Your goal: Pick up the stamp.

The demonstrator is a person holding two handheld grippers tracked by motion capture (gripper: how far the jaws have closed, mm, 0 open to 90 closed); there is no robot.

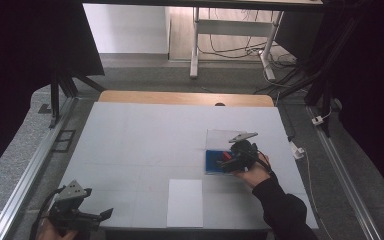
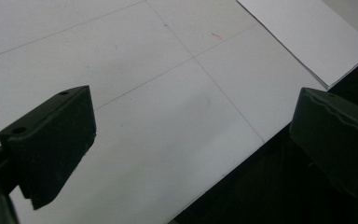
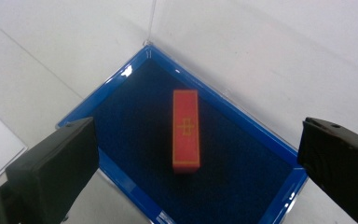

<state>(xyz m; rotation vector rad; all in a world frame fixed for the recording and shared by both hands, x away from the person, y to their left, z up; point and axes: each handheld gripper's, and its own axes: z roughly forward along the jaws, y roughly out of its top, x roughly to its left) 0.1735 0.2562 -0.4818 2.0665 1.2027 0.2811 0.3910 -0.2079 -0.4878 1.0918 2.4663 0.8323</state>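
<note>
A red oblong block [image 3: 186,130] with gold edging lies flat on the dark blue lining of a blue box [image 3: 121,78], whose clear lid [image 1: 221,136] stands open behind it. My right gripper [image 3: 200,163] hovers over the box [image 1: 211,161], open, its jaws wide on either side of the block and apart from it. At the table's near left corner my left gripper [image 1: 105,214] is held low, and in the left gripper view it [image 2: 196,135] is open above bare table with nothing between its jaws.
A white sheet of paper [image 1: 185,202] lies at the front edge of the grey-white table [image 1: 145,135]; its corner [image 2: 307,37] shows beyond my left jaws. A wooden strip [image 1: 185,98] runs along the far edge. Metal rails flank both sides.
</note>
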